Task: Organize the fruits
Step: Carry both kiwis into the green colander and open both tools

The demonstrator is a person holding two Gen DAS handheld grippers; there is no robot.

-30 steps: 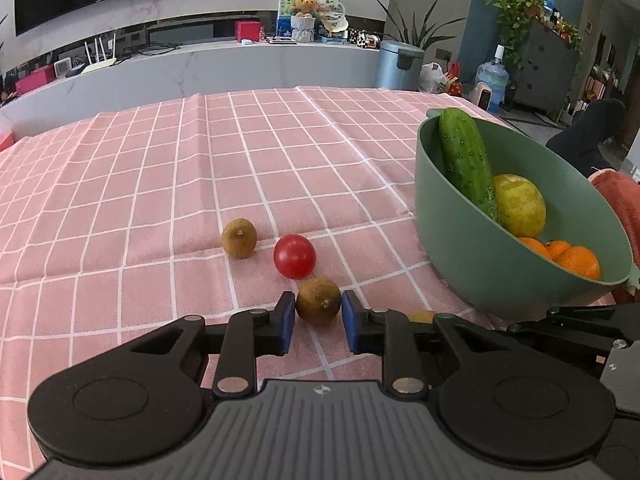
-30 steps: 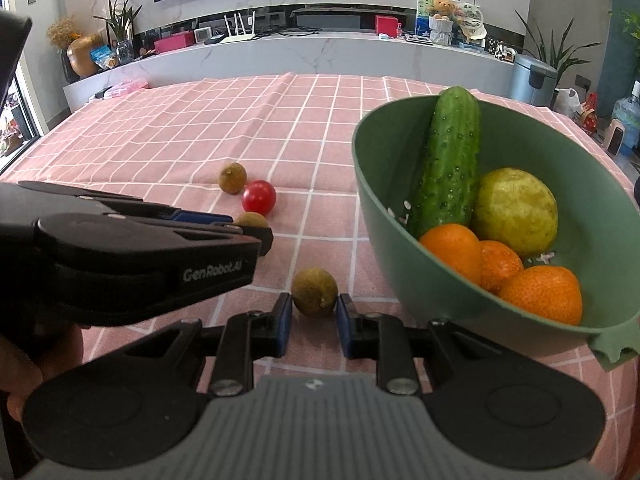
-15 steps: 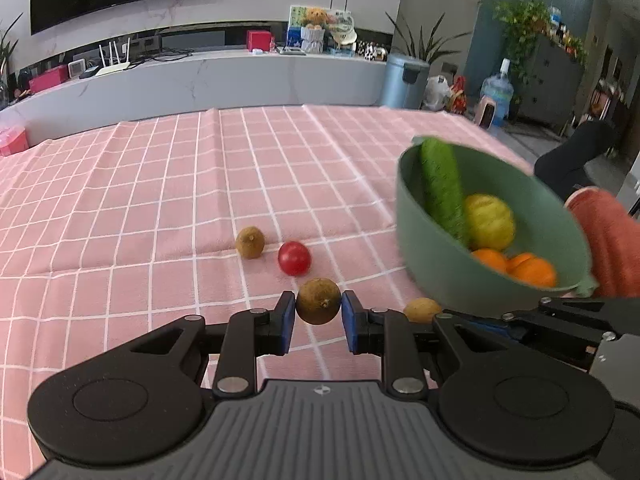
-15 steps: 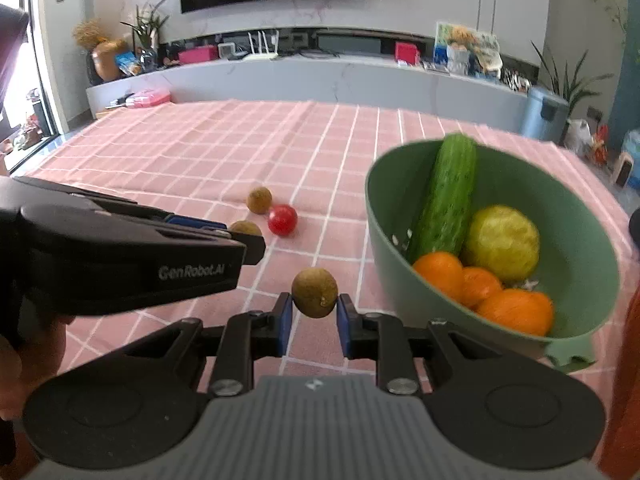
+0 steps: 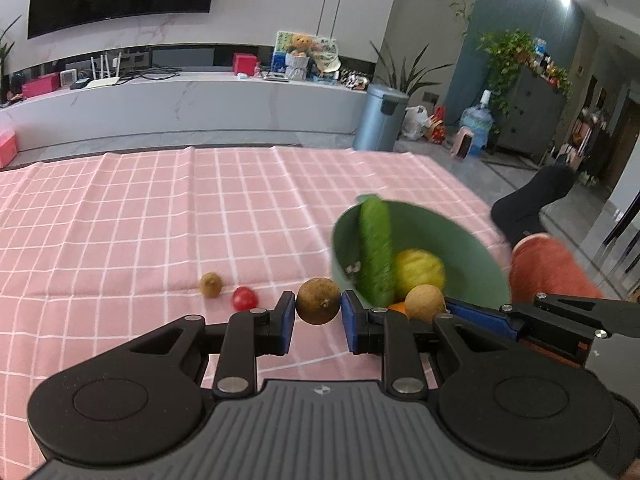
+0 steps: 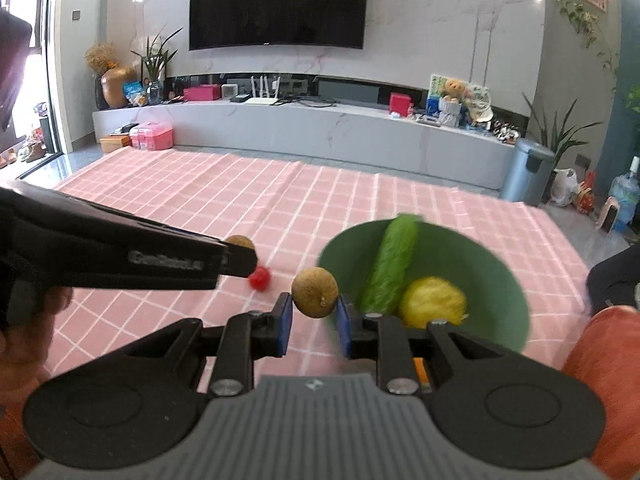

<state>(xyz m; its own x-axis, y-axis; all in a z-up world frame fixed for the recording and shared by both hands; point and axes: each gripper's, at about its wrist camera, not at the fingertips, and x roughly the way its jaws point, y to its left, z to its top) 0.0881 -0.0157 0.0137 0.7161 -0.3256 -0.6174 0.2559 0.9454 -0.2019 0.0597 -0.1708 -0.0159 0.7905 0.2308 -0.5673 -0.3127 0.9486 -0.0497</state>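
A pink checked tablecloth [image 5: 120, 220] is spread under a deep green plastic bowl [image 5: 476, 248], in which a long green cucumber [image 5: 374, 252] and a round yellow citrus [image 5: 420, 272] are already lying. A small brown round fruit [image 5: 318, 301] is clamped in the left gripper [image 5: 318, 322], clear of the cloth; a second brown fruit [image 6: 315, 292] is clamped in the right gripper [image 6: 313, 326], near the bowl's rim. Each should be carried over the rim and lowered before release, one at a time, so collisions are avoided. A third brown fruit [image 5: 211, 285] and a small red tomato [image 5: 245, 298] are left on the cloth.

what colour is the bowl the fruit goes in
Green; the bowl shows best in the right wrist view.
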